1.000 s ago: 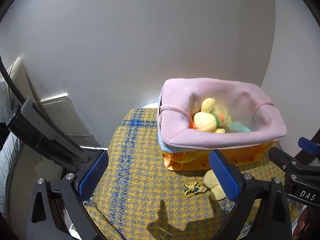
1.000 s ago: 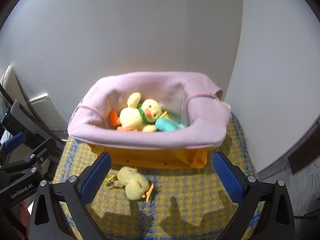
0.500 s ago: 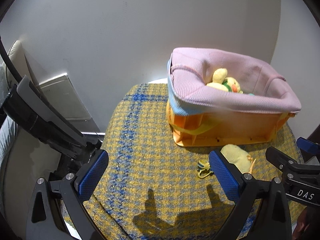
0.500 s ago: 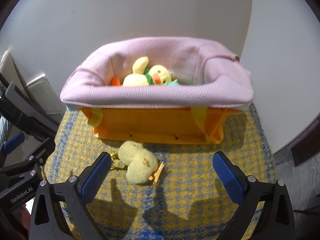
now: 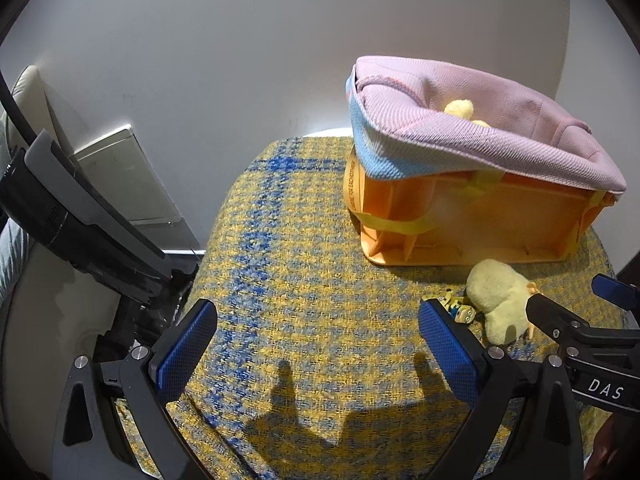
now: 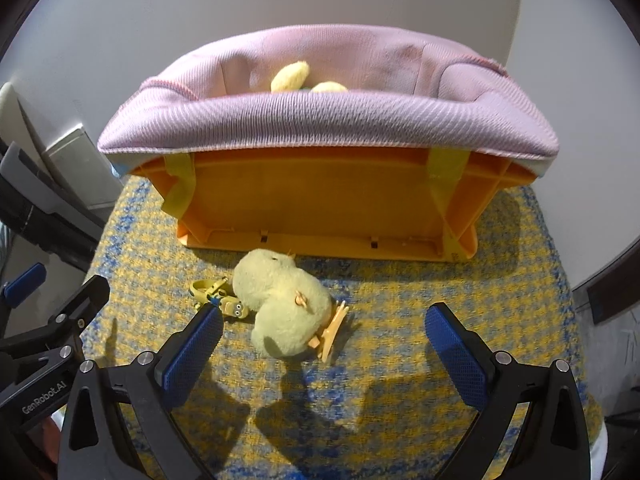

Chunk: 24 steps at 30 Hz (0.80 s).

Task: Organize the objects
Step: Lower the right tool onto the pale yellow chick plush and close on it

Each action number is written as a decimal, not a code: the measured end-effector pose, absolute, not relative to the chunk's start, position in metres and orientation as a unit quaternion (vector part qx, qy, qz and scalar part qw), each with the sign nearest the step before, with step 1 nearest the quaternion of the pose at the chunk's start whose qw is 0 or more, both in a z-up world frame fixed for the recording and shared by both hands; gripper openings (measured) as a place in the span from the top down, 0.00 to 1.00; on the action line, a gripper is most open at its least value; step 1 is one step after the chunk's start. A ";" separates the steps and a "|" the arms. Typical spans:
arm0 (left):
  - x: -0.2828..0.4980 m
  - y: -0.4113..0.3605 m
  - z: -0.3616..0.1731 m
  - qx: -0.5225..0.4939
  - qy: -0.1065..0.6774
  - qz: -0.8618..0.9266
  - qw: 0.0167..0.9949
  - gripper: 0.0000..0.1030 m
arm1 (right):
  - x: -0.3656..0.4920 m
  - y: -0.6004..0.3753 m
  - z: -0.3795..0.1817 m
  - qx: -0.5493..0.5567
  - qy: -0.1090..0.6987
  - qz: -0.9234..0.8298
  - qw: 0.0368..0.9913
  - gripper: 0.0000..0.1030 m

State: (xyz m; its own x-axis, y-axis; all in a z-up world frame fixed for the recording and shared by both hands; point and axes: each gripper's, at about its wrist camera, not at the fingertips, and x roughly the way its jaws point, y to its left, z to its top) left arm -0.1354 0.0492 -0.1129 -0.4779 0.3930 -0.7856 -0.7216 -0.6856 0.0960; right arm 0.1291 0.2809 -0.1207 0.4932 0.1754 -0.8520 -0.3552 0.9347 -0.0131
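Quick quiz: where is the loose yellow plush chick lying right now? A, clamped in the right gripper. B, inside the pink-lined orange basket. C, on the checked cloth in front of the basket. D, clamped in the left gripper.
C: the plush chick lies on the checked cloth before the orange basket, and both the right gripper and the left gripper are open and empty.

Pale yellow plush chick (image 6: 286, 306), orange crate (image 6: 320, 204) with pink knitted liner (image 6: 320, 124), yellow-and-blue checked cloth (image 5: 288, 272)

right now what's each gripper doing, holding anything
Left gripper: open, holding nothing, above the checked cloth.
Right gripper: open, holding nothing, with the yellow plush chick lying between its fingers.
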 end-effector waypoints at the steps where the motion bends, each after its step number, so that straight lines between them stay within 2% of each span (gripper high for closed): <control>1: -0.136 0.049 -0.116 -0.389 0.213 0.832 0.334 0.01 | 0.129 0.282 -0.123 -0.094 0.480 0.154 0.858 0.01; 20: -0.148 0.058 -0.151 -0.412 0.233 0.817 0.330 0.01 | 0.138 0.292 -0.168 -0.097 0.516 0.145 0.838 0.02; 21: -0.148 0.059 -0.152 -0.413 0.234 0.816 0.330 0.01 | 0.138 0.293 -0.170 -0.095 0.518 0.146 0.837 0.04; 24: -0.148 0.059 -0.154 -0.415 0.235 0.815 0.330 0.01 | 0.138 0.292 -0.173 -0.090 0.523 0.148 0.835 0.22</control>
